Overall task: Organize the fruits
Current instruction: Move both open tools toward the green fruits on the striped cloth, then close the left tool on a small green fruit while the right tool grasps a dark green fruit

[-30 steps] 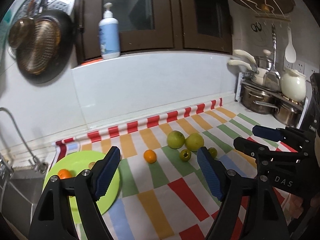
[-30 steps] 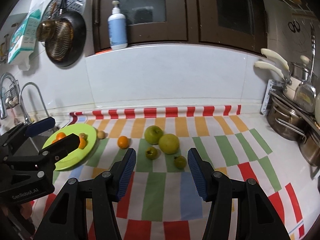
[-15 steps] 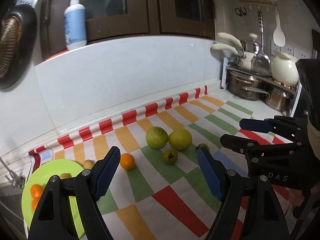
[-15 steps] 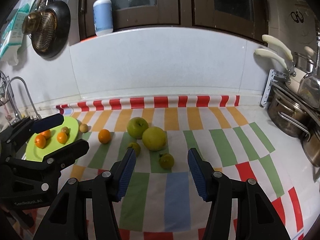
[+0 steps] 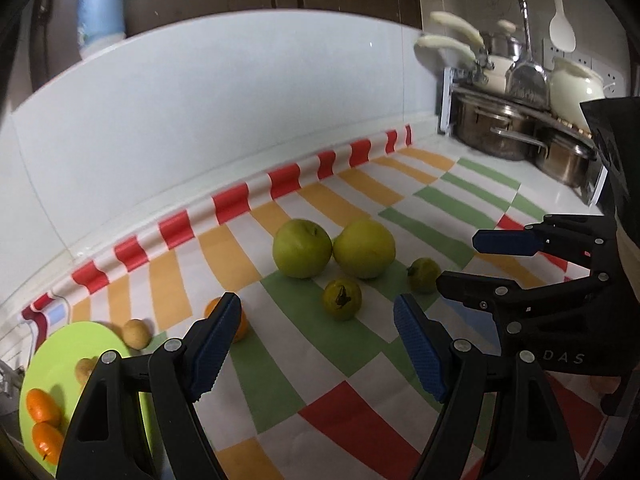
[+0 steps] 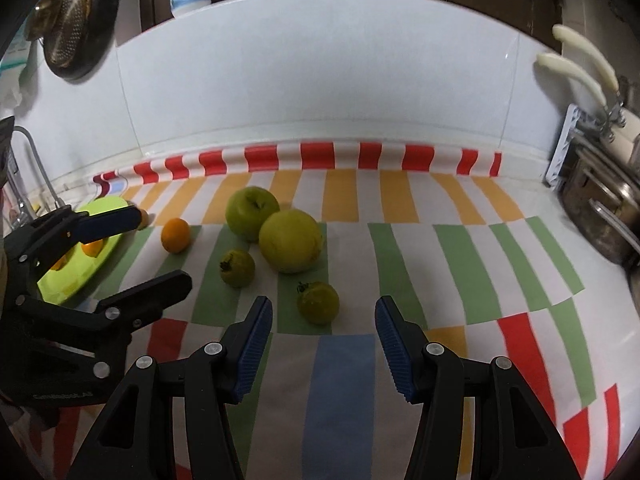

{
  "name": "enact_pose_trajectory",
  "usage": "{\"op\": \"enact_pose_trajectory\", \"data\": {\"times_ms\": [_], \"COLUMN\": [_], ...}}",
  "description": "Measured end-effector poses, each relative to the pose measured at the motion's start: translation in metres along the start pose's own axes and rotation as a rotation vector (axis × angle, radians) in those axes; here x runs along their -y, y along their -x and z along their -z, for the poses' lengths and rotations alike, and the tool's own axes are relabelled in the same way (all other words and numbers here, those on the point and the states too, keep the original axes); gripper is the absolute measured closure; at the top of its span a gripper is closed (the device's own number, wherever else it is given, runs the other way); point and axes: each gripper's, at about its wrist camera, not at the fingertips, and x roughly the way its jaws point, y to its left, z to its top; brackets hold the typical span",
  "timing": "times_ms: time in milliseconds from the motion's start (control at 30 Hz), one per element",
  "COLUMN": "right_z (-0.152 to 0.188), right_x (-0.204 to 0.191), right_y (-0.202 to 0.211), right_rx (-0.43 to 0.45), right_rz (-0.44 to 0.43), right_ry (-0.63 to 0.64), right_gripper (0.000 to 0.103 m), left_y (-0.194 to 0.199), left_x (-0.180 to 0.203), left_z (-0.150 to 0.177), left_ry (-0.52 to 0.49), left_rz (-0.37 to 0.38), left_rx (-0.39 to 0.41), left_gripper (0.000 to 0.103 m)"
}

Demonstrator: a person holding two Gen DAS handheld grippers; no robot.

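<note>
— Both grippers have come down closer to the striped cloth (image 6: 344, 364) than a second ago; the fruit looks bigger now.

— Jaws?

— The left gripper (image 5: 316, 344) stands wide apart with nothing between its pads, same as before. The right gripper (image 6: 323, 340) is also apart and empty, hovering just short of a small green tomato (image 6: 318, 302).

— Where's the rest of the fruit?

— Loose on the cloth: a green apple (image 5: 302, 248) touching a yellow-green one (image 5: 364, 248), a second small tomato (image 5: 342, 298), an orange (image 6: 175, 235) near the lime plate (image 5: 60, 344). The plate, which sat fuller in the left view earlier, is now pushed to its corner, oranges (image 5: 42, 404) still on it.
</note>
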Motion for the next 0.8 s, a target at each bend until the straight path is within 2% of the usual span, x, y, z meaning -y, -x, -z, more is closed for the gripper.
{"op": "enact_pose_trajectory", "data": {"times_ms": [67,200,367,533,667,733,800], "right_z": [0.000,0.001,0.002,0.000,-0.001,-0.001,-0.001], "right_x": [0.001,-0.001,-0.001,0.000,0.001,0.002,0.002], "right_y": [-0.009,-0.020,-0.031,-0.039,-0.041,-0.043,-0.043], "right_rx": [-0.018,-0.031,-0.056,-0.074,-0.080,-0.088,-0.090], "right_rz": [-0.007,-0.009,-0.016,-0.036,-0.045,-0.050,-0.052], "right_ry": [0.001,0.022,0.029,0.031,0.029,0.028,0.026], "right_gripper": [0.049,0.049,0.053,0.063,0.066,0.072,0.073], "left_y": [-0.008,-0.022,-0.032,-0.041,-0.049,-0.052,-0.055], "left_x": [0.000,0.001,0.002,0.003,0.003,0.003,0.003], "left_z": [0.000,0.001,-0.002,-0.006,-0.008,-0.009,-0.009], "left_ry": [-0.006,-0.033,-0.057,-0.069,-0.074,-0.061,-0.059], "left_rz": [0.007,0.026,0.057,0.100,0.103,0.117,0.131], "left_rx": [-0.016,-0.053,-0.068,-0.088,-0.102,-0.111,-0.118], "left_gripper": [0.025,0.035,0.043,0.046,0.054,0.058,0.063]}}
